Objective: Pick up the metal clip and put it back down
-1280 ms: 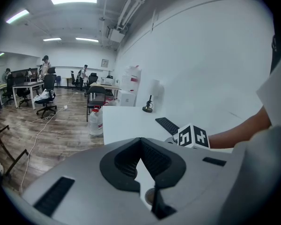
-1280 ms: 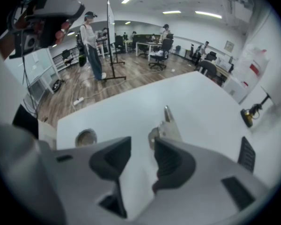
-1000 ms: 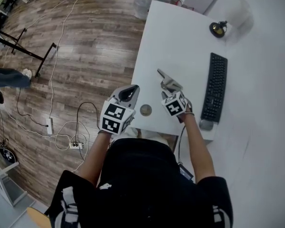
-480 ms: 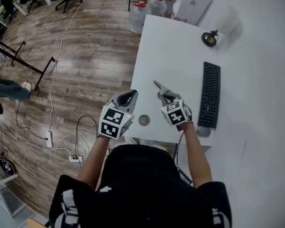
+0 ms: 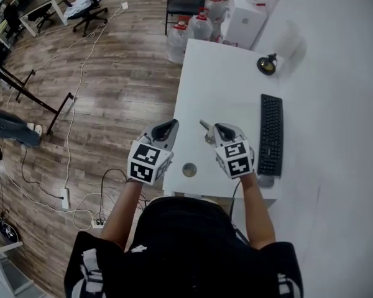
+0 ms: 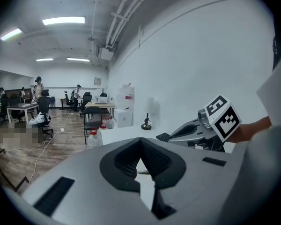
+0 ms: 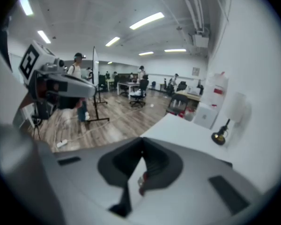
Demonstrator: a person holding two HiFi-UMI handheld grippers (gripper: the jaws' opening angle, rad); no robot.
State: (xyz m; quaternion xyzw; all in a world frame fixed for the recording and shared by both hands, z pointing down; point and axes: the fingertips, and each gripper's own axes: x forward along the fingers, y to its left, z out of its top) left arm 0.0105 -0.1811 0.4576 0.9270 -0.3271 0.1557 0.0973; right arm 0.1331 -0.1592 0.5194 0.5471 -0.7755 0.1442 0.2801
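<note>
**Clip still gripped, drawn in closer**

The right hand-held gripper [image 5: 222,129] has its jaws closed on the silvery metal clip [image 5: 207,136], mid-frame over the white counter [image 5: 217,73]. A second ago the clip jutted farther ahead. The left hand-held gripper [image 5: 169,126], closed and empty, hovers just left.

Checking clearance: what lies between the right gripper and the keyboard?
Nothing; the head view shows bare white table between the right gripper and the keyboard.
</note>
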